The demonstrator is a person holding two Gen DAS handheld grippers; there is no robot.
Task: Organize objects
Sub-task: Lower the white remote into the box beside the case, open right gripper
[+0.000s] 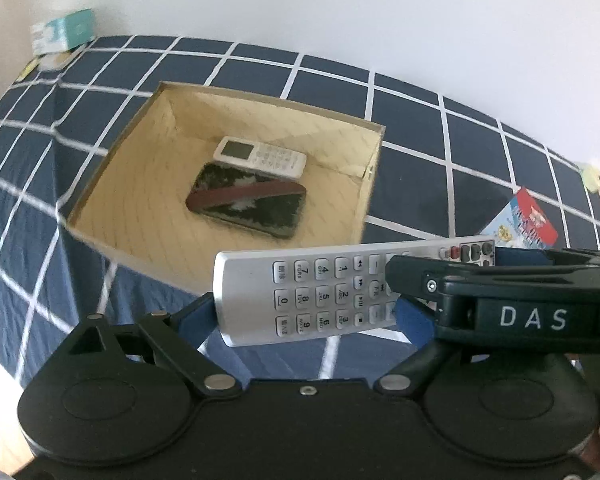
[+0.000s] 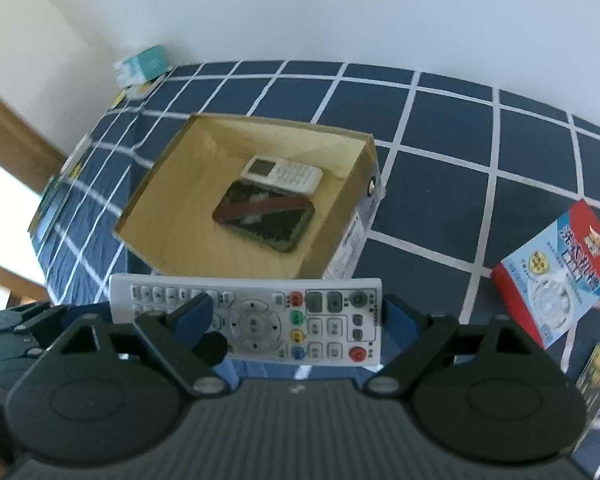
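Note:
A white remote control (image 1: 312, 294) is held level above the checked cloth, just in front of an open cardboard box (image 1: 112, 160). My left gripper (image 1: 304, 316) is shut on its number-key end. My right gripper (image 2: 296, 316) is shut on its other end, with the remote (image 2: 260, 320) lying across between the blue pads. The right gripper's black body also crosses the left wrist view over the remote. In the box (image 2: 156, 192) lie a small white keypad phone (image 1: 260, 157) and a dark smartphone (image 1: 248, 204); both also show in the right wrist view, the white phone (image 2: 286, 174) and the smartphone (image 2: 266, 218).
A red and blue packet (image 2: 556, 268) lies on the blue checked cloth (image 2: 440, 132) to the right of the box. A teal tissue box (image 1: 64, 32) stands at the far left corner by the white wall. A dark card (image 2: 596, 376) lies at the right edge.

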